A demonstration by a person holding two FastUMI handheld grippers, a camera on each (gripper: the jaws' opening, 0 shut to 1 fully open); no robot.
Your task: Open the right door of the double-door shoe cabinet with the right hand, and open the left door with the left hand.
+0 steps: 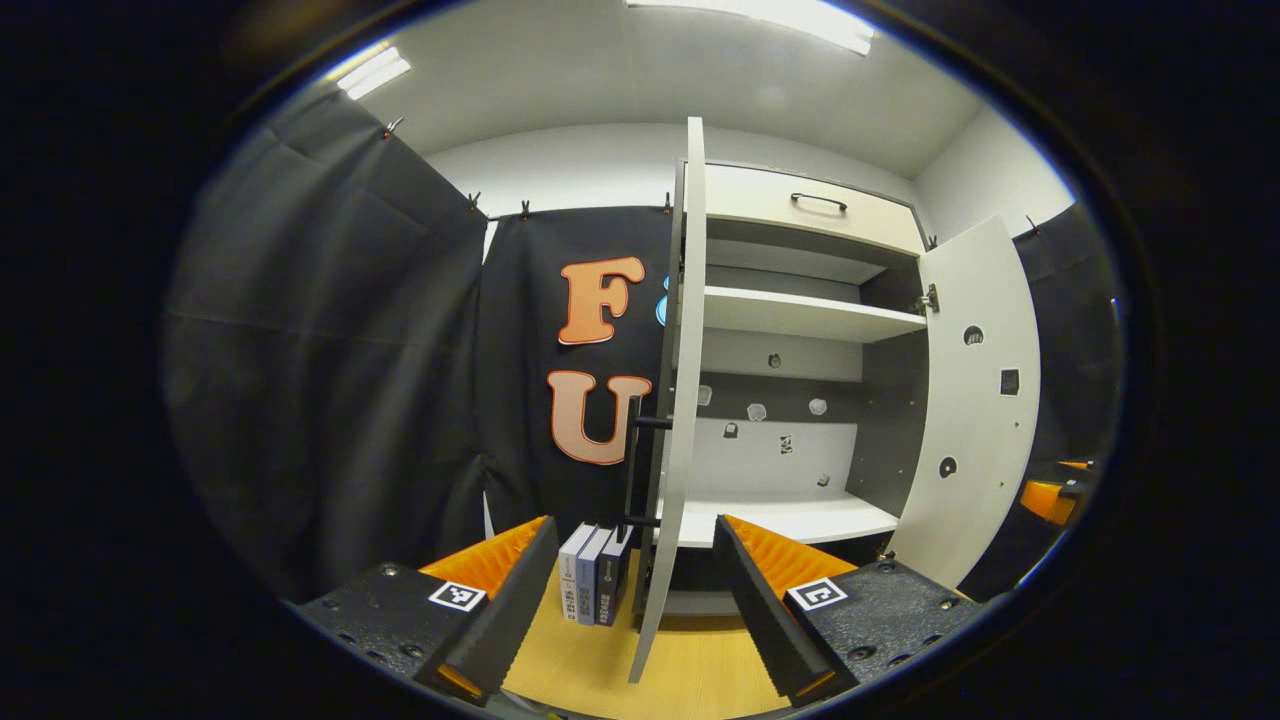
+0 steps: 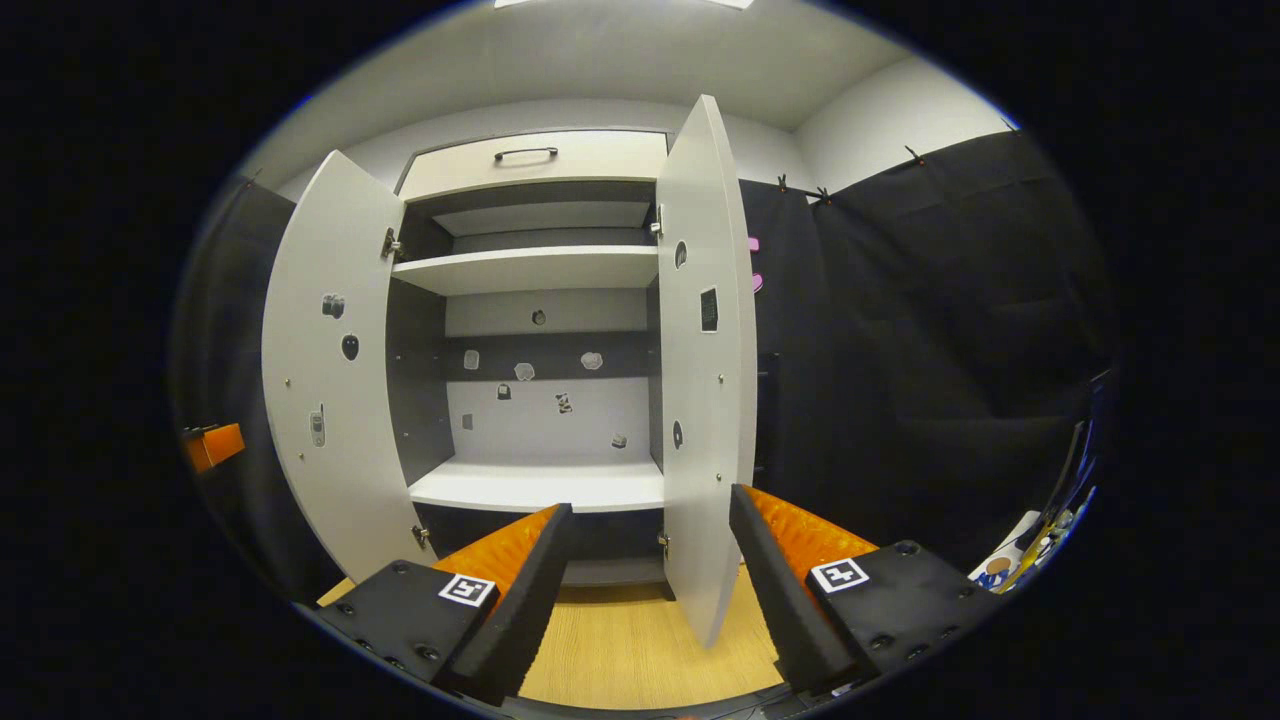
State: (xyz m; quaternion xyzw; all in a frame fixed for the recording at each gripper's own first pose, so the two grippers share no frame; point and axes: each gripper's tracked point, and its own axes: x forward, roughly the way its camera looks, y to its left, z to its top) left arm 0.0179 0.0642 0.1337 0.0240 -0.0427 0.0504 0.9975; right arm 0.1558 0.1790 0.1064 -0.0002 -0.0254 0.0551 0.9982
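Both white doors of the tall white shoe cabinet (image 2: pixel 535 250) stand swung open: left door (image 1: pixel 672 400), right door (image 2: pixel 710 350). Left tongs (image 1: pixel 635 610) and right tongs (image 2: pixel 645 600) gape, holding nothing, above the wooden counter (image 2: pixel 630 650).

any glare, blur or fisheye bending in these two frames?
Left gripper view: ceiling lights blown out; left door bows along its edge; books sharp. Right gripper view: even lighting, right door curves strongly, shelf crisp; no motion blur in either view; both sets of jaws stand apart.
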